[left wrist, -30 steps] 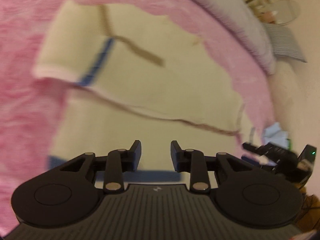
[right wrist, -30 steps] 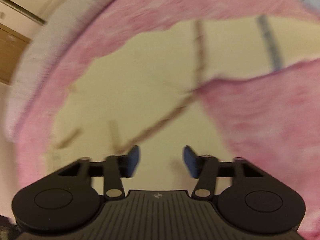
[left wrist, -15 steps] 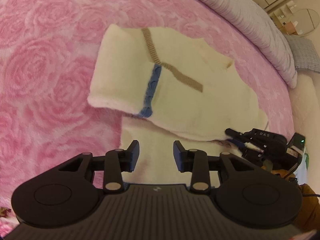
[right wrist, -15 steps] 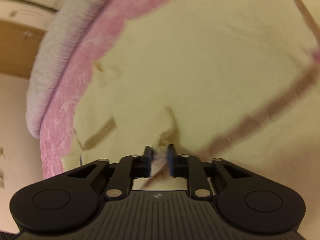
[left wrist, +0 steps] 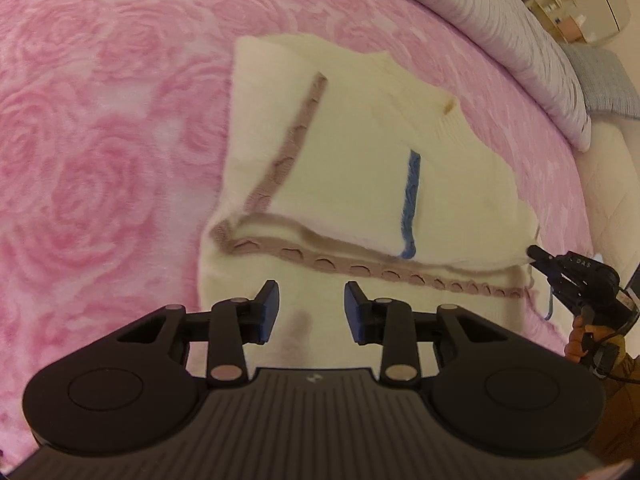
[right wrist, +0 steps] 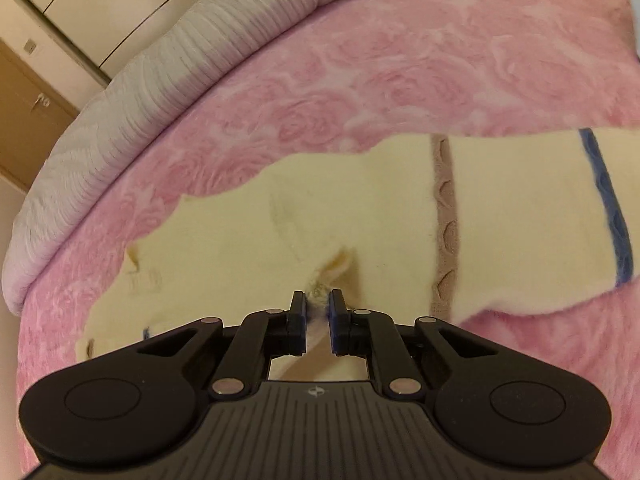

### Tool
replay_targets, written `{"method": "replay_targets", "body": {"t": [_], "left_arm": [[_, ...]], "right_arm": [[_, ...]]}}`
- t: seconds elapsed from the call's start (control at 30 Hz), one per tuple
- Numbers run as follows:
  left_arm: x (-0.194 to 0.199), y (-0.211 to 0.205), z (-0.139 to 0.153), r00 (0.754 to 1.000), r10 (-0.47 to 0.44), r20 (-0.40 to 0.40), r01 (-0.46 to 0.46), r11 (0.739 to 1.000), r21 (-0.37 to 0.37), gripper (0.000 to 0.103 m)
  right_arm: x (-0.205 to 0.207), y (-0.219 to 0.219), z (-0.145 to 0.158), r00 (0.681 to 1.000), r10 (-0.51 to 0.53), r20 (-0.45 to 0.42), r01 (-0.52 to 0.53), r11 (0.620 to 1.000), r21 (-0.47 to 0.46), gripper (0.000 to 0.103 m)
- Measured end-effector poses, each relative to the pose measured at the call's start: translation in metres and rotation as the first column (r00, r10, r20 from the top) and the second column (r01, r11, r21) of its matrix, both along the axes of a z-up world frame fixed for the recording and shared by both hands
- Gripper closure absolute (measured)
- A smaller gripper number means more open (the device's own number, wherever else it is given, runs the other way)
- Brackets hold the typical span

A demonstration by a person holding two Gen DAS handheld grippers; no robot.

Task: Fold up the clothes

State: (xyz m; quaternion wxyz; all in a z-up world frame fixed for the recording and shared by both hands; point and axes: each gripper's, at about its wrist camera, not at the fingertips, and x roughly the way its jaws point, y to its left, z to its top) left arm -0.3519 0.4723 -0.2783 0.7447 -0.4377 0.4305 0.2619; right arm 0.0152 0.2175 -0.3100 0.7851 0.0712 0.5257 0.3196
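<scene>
The cream sweater (right wrist: 500,216) lies folded on the pink bed (left wrist: 100,140), its near hem cut off behind the released left gripper (left wrist: 312,304). The right gripper (right wrist: 318,308), fingers (right wrist: 298,312) just closed, pinches a sweater edge; open bedspread flanks both sides.

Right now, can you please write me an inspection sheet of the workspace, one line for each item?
Surface: pink rose-pattern blanket on a bed.
Job's things: cream knitted garment, partly folded, with brown and blue stripes.
Clutter: nothing seen.
Grippers: left gripper open above the garment, nothing between its pads; right gripper shut on a pinch of the garment's edge, having just closed.
Cables: dark cable by the person's hand.
Surroundings: grey quilted bedding, cupboards, wooden door.
</scene>
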Motion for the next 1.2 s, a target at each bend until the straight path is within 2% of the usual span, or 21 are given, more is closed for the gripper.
{"method": "replay_targets", "body": {"t": [0.1,0.17,0.3,0.37,0.47,0.53,0.57,0.63,0.77,0.83,0.9,0.97,1.0,1.07,1.1,1.13,1.17,1.2], "left_arm": [[0.006,-0.005,-0.002,1.000,-0.019,-0.016,0.019,1.000,0.000,0.074],[0.009,-0.008,-0.004,0.999,-0.027,-0.027,0.027,1.000,-0.006,0.074],[0.020,-0.016,-0.007,0.998,-0.050,-0.046,0.049,0.999,-0.013,0.074],[0.027,-0.020,-0.006,0.997,-0.061,-0.050,0.061,0.998,-0.012,0.074],[0.036,-0.025,-0.008,0.995,-0.075,-0.065,0.074,0.997,-0.013,0.074],[0.043,-0.030,-0.010,0.993,-0.084,-0.083,0.083,0.997,-0.010,0.074],[0.048,-0.033,-0.010,0.992,-0.088,-0.089,0.087,0.996,-0.007,0.074],[0.056,-0.038,-0.009,0.991,-0.096,-0.094,0.096,0.995,-0.005,0.074],[0.072,-0.052,-0.007,0.988,-0.120,-0.101,0.120,0.993,0.001,0.073],[0.080,-0.056,-0.007,0.986,-0.129,-0.104,0.130,0.991,0.002,0.073],[0.087,-0.059,-0.008,0.985,-0.133,-0.106,0.134,0.991,0.001,0.073],[0.095,-0.061,-0.009,0.985,-0.135,-0.107,0.136,0.991,0.000,0.073],[0.097,-0.061,-0.008,0.985,-0.136,-0.107,0.137,0.991,0.001,0.073],[0.099,-0.061,-0.006,0.985,-0.138,-0.109,0.139,0.990,0.007,0.072],[0.100,-0.061,-0.005,0.984,-0.139,-0.109,0.141,0.990,0.010,0.072],[0.101,-0.061,-0.004,0.984,-0.140,-0.110,0.142,0.990,0.013,0.072],[0.102,-0.060,-0.003,0.984,-0.141,-0.110,0.143,0.990,0.016,0.072],[0.101,-0.059,-0.002,0.984,-0.137,-0.110,0.140,0.990,0.019,0.072]], "right_arm": [[-0.004,0.004,0.011,0.996,0.042,0.075,-0.046,0.998,0.046,0.091],[-0.002,0.001,0.013,0.994,0.050,0.095,-0.053,0.998,0.025,0.091],[0.016,-0.013,-0.014,1.000,-0.006,0.000,0.006,0.990,-0.140,0.086],[0.019,-0.030,-0.012,0.999,-0.053,-0.013,0.051,0.993,-0.106,0.077],[0.031,-0.066,-0.008,0.990,-0.132,-0.043,0.127,0.987,-0.102,0.075],[0.041,-0.100,-0.010,0.973,-0.213,-0.085,0.204,0.973,-0.106,0.067],[0.047,-0.123,-0.011,0.956,-0.275,-0.107,0.263,0.958,-0.114,0.067],[0.060,-0.173,-0.016,0.893,-0.423,-0.154,0.410,0.906,-0.110,0.066],[0.086,-0.271,-0.023,0.721,-0.654,-0.229,0.665,0.746,-0.034,0.062],[0.096,-0.304,-0.024,0.647,-0.726,-0.234,0.749,0.662,0.017,0.054],[0.105,-0.332,-0.026,0.578,-0.777,-0.249,0.811,0.581,0.070,0.050],[0.114,-0.345,-0.035,0.540,-0.792,-0.285,0.837,0.540,0.086,0.050],[0.118,-0.352,-0.039,0.522,-0.798,-0.302,0.849,0.520,0.093,0.050],[0.126,-0.352,-0.045,0.517,-0.797,-0.312,0.852,0.513,0.104,0.050],[0.131,-0.349,-0.044,0.526,-0.797,-0.297,0.846,0.524,0.093,0.056],[0.136,-0.343,-0.041,0.551,-0.792,-0.264,0.829,0.555,0.065,0.084],[0.142,-0.338,-0.038,0.576,-0.785,-0.231,0.811,0.584,0.037,0.093],[0.145,-0.333,-0.033,0.601,-0.775,-0.194,0.792,0.611,0.012,0.093]]}}
